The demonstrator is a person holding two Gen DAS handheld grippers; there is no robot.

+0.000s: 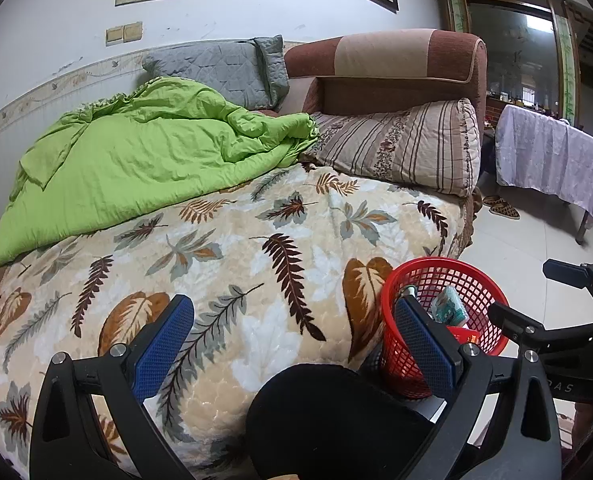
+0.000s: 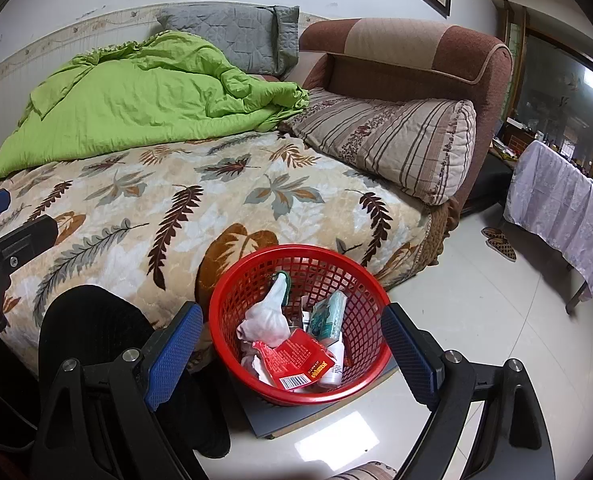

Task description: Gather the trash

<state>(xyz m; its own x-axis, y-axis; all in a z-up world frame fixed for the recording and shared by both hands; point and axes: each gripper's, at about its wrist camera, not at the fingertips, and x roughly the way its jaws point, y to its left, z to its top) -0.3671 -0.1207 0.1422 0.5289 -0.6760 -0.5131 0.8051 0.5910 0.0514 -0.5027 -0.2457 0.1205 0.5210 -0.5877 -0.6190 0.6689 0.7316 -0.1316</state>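
Red plastic mesh, that's the basket (image 2: 300,320), sitting on the pale tiled floor (image 2: 476,320) right at the edge of the bed, on a flat grey board (image 2: 296,416). Inside it: a crumpled white bag (image 2: 266,320), a red snack wrapper (image 2: 296,362) with its barcode facing up, a teal-printed packet (image 2: 328,314) leaning against the far wall, and a white bottle (image 2: 336,364) lying near the front. All of the trash in view is down in that basket.

The right gripper (image 2: 292,356) hangs just above and in front of the basket, its blue-padded fingers (image 2: 174,354) spread wide to either side of the rim, nothing between them. The left gripper (image 1: 296,344) is over the bed, jaws likewise wide apart and holding nothing; its right-hand finger overlaps the basket (image 1: 448,304) in the left wrist view, while the other sits over the leaf-patterned blanket (image 1: 224,248).

Between the two tools, a dark rounded knee (image 2: 96,328) pushes up against the bed's edge.

Further back on the bed: a rumpled green quilt (image 1: 136,160), a grey quilted pillow (image 1: 224,68) against the wall, and a striped pillow (image 1: 400,144) leaning on the brown headboard (image 1: 396,72). Off to the right, a table draped in a pale lilac cloth (image 1: 552,156), with a pair of leopard-print slippers (image 1: 502,208) on the floor beside it.
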